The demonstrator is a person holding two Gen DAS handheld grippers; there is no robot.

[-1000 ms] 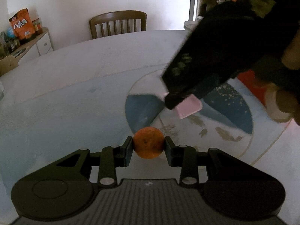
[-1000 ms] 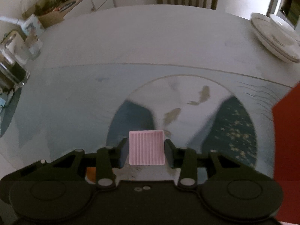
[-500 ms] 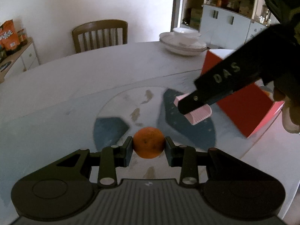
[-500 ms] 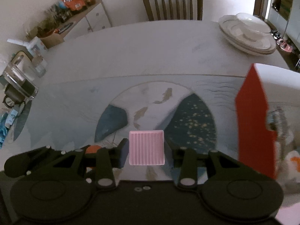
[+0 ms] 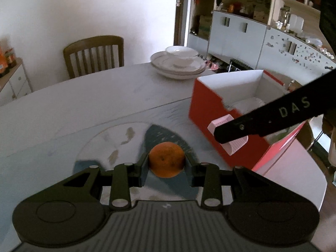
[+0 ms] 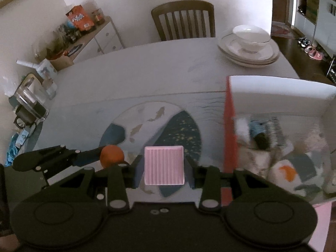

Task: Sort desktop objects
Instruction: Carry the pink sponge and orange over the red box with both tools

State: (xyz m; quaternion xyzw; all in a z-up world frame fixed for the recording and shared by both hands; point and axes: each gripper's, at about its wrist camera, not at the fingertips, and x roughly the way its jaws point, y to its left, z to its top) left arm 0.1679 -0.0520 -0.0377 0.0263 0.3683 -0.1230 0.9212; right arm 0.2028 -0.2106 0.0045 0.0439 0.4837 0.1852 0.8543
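Observation:
My left gripper [image 5: 167, 160] is shut on an orange [image 5: 166, 159], held above the table. The orange also shows in the right wrist view [image 6: 111, 156], left of my right gripper. My right gripper [image 6: 164, 166] is shut on a pink ribbed square block [image 6: 164, 166]. In the left wrist view the block [image 5: 229, 134] hangs in front of the near wall of a red open box [image 5: 212, 113]. The box [image 6: 229, 126] stands at the right and holds several small items [image 6: 283, 157].
A stack of white plates with a bowl [image 6: 248, 46] sits at the table's far right. A wooden chair [image 6: 184, 19] stands behind the table. Glass jars and clutter [image 6: 31, 100] line the left edge. A round fish-pattern mat [image 6: 155, 124] lies under both grippers.
Both grippers have swung to the right with their objects. The red box has come into view and is now close on the right.

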